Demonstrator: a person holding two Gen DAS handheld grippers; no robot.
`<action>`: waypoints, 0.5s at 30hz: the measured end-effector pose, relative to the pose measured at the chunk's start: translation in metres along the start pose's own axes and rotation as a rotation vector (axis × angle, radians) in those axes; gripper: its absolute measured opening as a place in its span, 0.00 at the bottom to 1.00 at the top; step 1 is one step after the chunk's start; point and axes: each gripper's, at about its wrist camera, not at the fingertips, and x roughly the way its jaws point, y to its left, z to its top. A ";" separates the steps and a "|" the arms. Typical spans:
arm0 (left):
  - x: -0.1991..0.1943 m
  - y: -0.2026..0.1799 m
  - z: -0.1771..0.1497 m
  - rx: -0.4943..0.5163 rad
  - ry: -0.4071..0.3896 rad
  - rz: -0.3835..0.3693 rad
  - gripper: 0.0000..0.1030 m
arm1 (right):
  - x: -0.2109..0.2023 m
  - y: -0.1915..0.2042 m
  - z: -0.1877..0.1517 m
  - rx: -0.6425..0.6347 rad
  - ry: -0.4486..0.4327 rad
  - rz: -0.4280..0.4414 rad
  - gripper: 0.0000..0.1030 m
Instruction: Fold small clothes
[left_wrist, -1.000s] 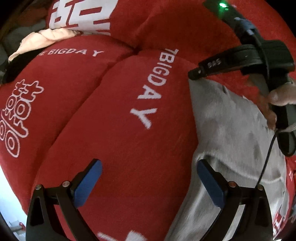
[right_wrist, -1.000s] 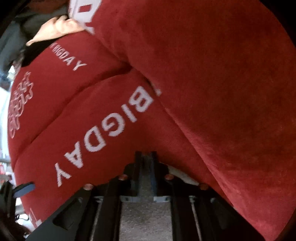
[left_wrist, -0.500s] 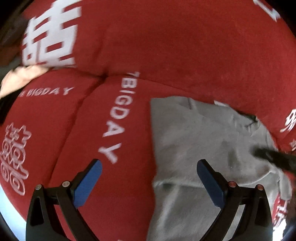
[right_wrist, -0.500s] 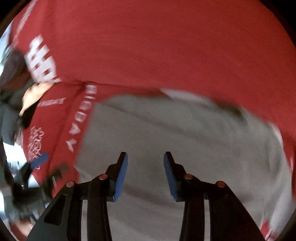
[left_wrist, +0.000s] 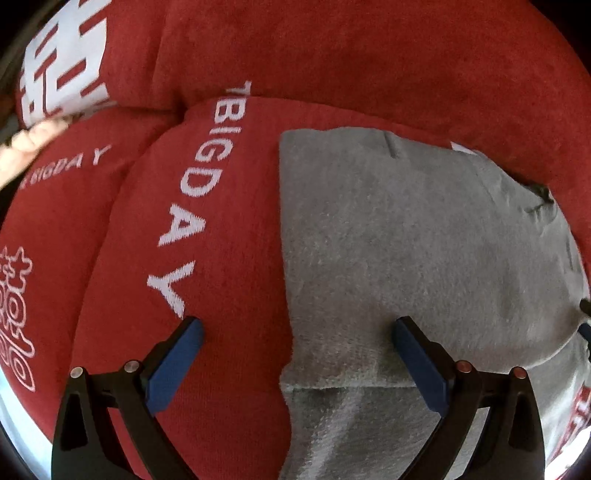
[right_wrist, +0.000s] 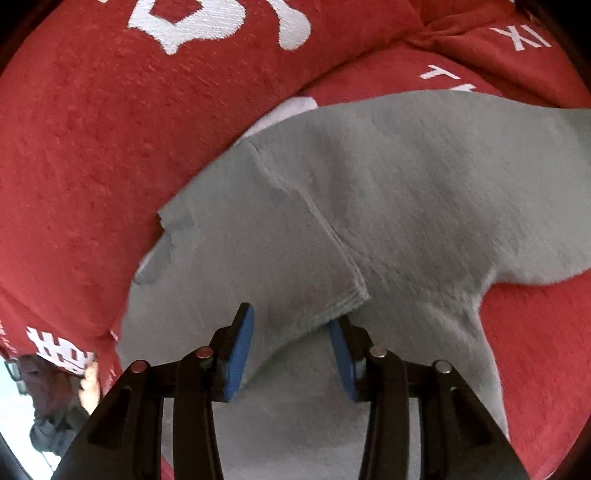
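Red cushions (left_wrist: 229, 369) — grey garment (left_wrist: 406, 240) atop

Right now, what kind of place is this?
Likely a living room at home: a grey garment lies on a sofa's red cover printed "BIGDAY", with padded back cushions behind it.

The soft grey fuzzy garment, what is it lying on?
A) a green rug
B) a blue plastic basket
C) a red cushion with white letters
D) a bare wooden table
C: in the left wrist view the soft grey fuzzy garment lies spread on the red cushion with white letters, whose red fabric shows all around it.
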 end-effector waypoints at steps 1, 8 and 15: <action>0.000 -0.001 0.001 0.002 0.007 0.004 1.00 | -0.001 0.004 0.002 -0.021 0.001 0.012 0.08; -0.016 -0.003 0.002 -0.003 -0.003 0.027 1.00 | -0.020 0.024 0.003 -0.223 -0.032 -0.043 0.09; -0.042 -0.034 -0.013 0.046 0.013 0.021 1.00 | -0.023 -0.015 -0.002 -0.146 0.024 -0.119 0.26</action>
